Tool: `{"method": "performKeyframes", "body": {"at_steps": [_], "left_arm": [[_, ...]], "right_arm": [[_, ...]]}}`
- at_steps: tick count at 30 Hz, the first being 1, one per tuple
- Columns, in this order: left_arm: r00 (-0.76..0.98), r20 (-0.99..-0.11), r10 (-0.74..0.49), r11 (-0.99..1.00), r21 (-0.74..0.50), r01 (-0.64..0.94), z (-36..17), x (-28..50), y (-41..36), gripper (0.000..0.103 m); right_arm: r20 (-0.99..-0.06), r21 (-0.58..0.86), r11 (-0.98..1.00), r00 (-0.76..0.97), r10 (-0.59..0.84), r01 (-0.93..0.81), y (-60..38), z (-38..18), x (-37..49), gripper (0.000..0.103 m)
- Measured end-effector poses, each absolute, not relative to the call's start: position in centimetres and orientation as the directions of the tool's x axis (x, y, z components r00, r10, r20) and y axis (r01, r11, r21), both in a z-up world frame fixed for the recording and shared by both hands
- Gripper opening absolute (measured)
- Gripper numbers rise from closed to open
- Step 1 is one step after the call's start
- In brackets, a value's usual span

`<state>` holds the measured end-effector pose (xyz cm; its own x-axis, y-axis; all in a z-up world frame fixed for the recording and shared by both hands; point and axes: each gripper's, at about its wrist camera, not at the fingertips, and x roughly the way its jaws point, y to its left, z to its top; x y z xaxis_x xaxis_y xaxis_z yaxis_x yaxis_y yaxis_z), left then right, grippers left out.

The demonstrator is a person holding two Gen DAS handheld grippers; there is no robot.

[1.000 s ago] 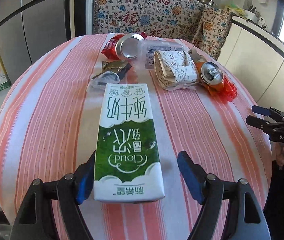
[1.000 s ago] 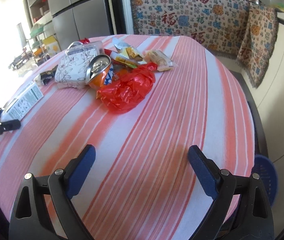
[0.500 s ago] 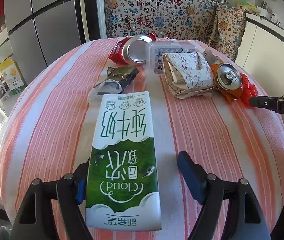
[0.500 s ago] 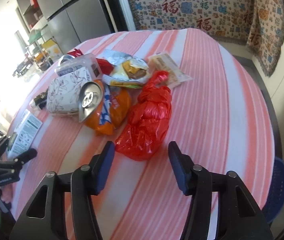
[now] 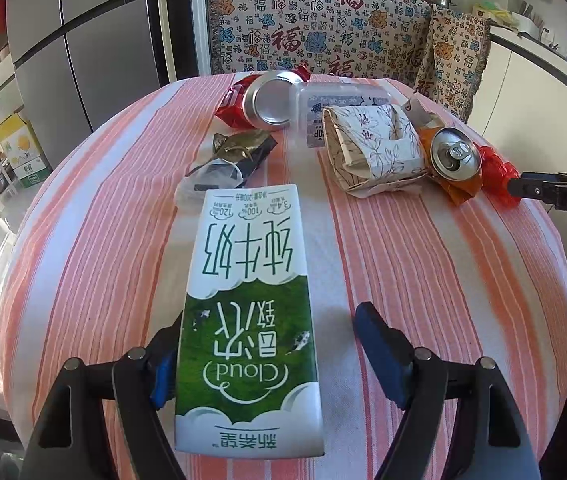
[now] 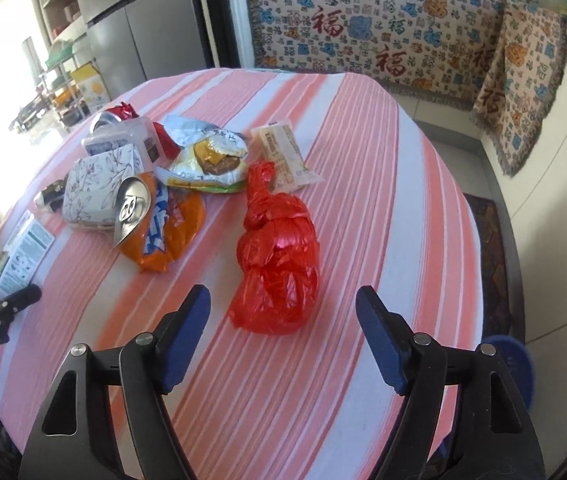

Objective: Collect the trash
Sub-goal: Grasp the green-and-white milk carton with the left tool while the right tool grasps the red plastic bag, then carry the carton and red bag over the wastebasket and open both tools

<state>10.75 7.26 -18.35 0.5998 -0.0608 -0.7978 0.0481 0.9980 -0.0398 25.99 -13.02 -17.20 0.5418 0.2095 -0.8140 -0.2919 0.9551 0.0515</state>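
Left gripper (image 5: 267,354): it is standing open around the near end of the milk carton (image 5: 247,308). Its left pad is touching, or almost touching, the carton's side, and the right pad is apart from it — nothing is gripped yet.

Right gripper (image 6: 283,340): it is standing open, with the red plastic bag (image 6: 279,256) lying just in front, between the lines of its two fingers.

Change: one second ago the right gripper was looking over bare cloth, with the bag far ahead; half a second ago its jaws were narrower. Now it is coming close to the bag with the jaws spread again. The left gripper is sliding a little further along the carton.

Meaning for the task: both hands seem to be lining up a first grasp — no trash is collected so far.

Trash pile: taking the crushed orange can (image 6: 151,216) as the mark, the floral paper box (image 6: 99,188) is touching it on the left, the burger wrapper (image 6: 207,164) is lying behind it, and the bag is to its right.

Only in the right view: a blue basket (image 6: 511,368) on the floor beyond the table edge (image 6: 479,280), perhaps the bin.

Only in the left view: the carton's printed face and a black wrapper (image 5: 235,156) beyond its far end.
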Motion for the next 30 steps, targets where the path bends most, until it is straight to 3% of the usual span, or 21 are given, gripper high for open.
{"method": "performKeyframes", "body": {"at_steps": [5,6,8,10,11,20,24,27,29,30], "left_arm": [[0.61,-0.788,-0.089,0.996,-0.067,0.058,-17.2,11.1,7.8,0.079],[0.61,-0.788,-0.081,0.997,-0.057,0.059,-17.0,11.3,7.8,0.078],[0.613,-0.787,-0.072,0.997,-0.044,0.061,-16.7,11.6,8.0,0.078],[0.615,-0.786,-0.069,0.997,-0.036,0.065,-16.3,11.7,8.1,0.063],[0.61,-0.789,-0.067,0.997,-0.034,0.066,-16.3,11.8,8.1,0.049],[0.588,-0.788,-0.183,0.983,-0.14,0.119,-15.8,9.7,6.4,0.049],[0.595,-0.78,-0.193,0.979,-0.112,0.171,-15.7,8.9,3.7,0.051],[0.59,-0.794,-0.149,0.983,-0.057,0.172,-16.1,9.4,2.5,0.054],[0.575,-0.808,-0.125,0.986,-0.038,0.16,-16.4,9.6,2.4,0.06],[0.57,-0.812,-0.123,0.986,-0.037,0.16,-16.6,9.6,2.5,0.06]], "right_arm": [[-0.835,0.031,0.944,0.511,0.205,-0.328,-11.9,-17.5,28.5,0.076],[-0.844,0.031,0.942,0.496,0.203,-0.334,-11.7,-17.8,29.0,0.07],[-0.858,0.042,0.939,0.47,0.209,-0.341,-11.7,-18.2,29.1,0.045],[-0.854,0.061,0.937,0.467,0.228,-0.345,-12.0,-18.1,28.3,0.044],[-0.853,0.068,0.936,0.466,0.234,-0.346,-12.1,-18.0,27.7,0.044],[-0.869,0.124,0.914,0.402,0.288,-0.387,-12.8,-17.5,20.9,0.044],[-0.877,0.095,0.913,0.401,0.266,-0.397,-12.2,-18.4,20.0,0.045],[-0.874,0.094,0.915,0.408,0.264,-0.392,-12.1,-18.4,20.1,0.049],[-0.874,0.1,0.914,0.405,0.27,-0.394,-12.1,-18.3,20.2,0.06],[-0.873,0.099,0.913,0.406,0.271,-0.396,-12.1,-18.2,20.1,0.06]]}}
